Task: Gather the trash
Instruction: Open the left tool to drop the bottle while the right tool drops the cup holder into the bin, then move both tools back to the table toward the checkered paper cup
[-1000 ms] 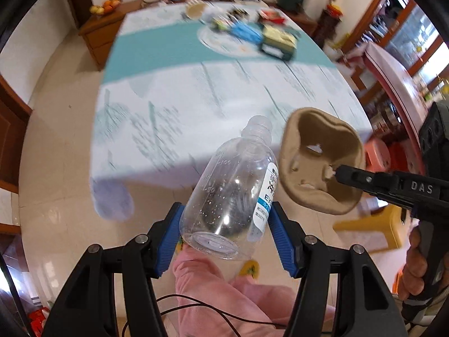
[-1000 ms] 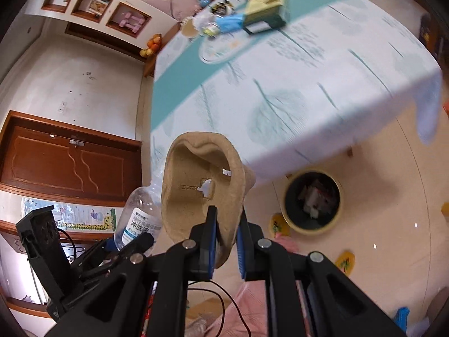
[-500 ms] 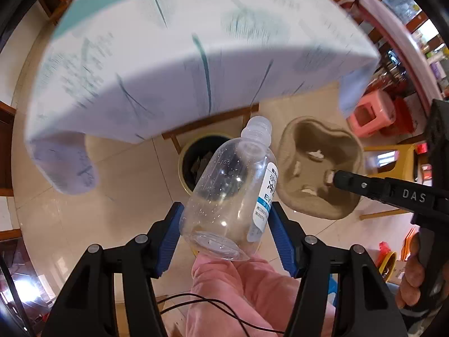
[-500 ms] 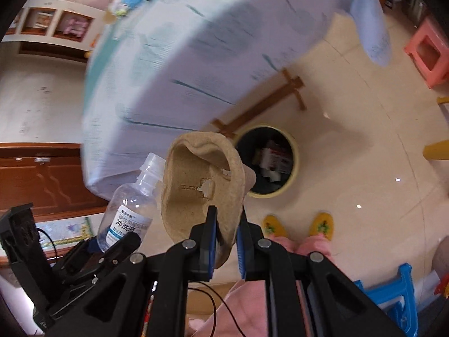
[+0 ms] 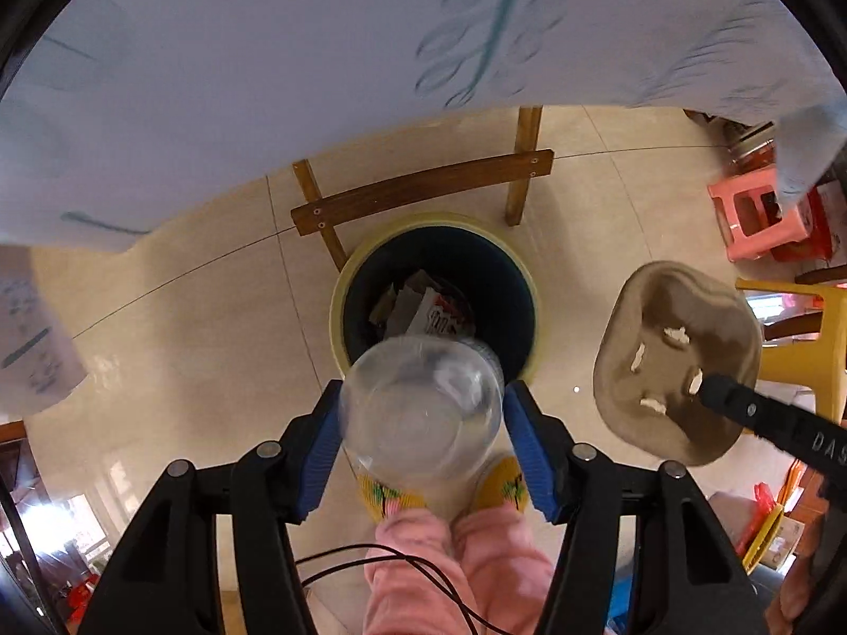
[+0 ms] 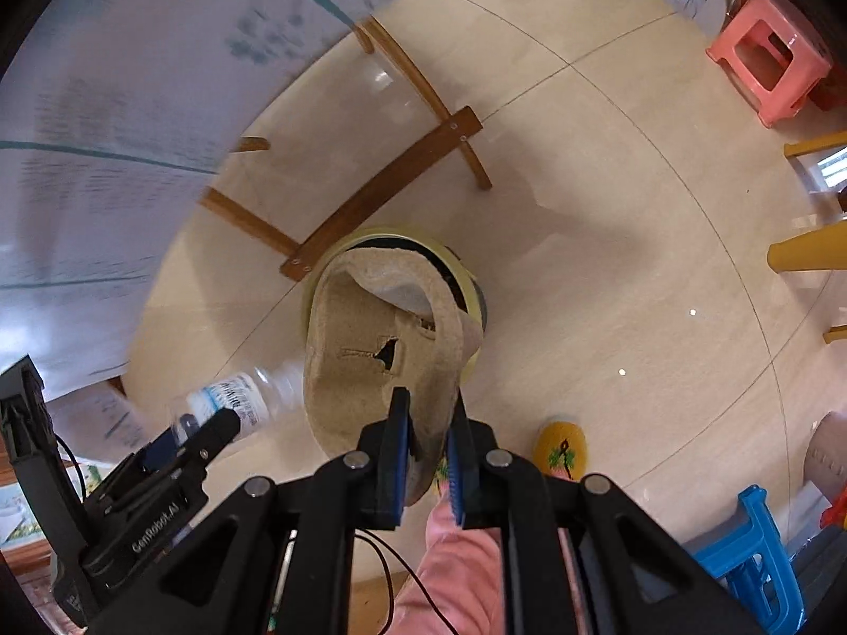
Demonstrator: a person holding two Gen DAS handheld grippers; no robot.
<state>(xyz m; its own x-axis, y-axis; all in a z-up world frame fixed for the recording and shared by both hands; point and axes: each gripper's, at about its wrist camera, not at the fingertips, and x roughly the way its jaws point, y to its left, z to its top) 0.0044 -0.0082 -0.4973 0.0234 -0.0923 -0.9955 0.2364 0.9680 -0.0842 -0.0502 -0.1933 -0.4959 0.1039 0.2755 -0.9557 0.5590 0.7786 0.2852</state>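
Observation:
My left gripper (image 5: 421,415) is shut on a clear empty plastic bottle (image 5: 421,413), held neck-down just above the near rim of a round trash bin (image 5: 339,296) with a yellow rim and dark liner. Paper scraps lie inside it. My right gripper (image 6: 427,423) is shut on the edge of a brown moulded-pulp cup tray (image 6: 370,338), which hangs over the bin (image 6: 468,286) in the right wrist view. The tray (image 5: 677,365) shows right of the bin in the left wrist view. The bottle (image 6: 238,402) shows at lower left in the right wrist view.
The bin stands on beige tile under the table's edge, beside the wooden table legs and crossbar (image 5: 423,190). The white tablecloth (image 5: 317,53) hangs overhead. A pink stool (image 5: 757,217) and yellow chair (image 5: 804,349) stand right. My yellow slippers (image 6: 561,450) and a blue stool (image 6: 751,545) are near.
Both grippers have tilted down from the tabletop toward the floor. The bin has come into centre view, and the bottle now points straight down at it.

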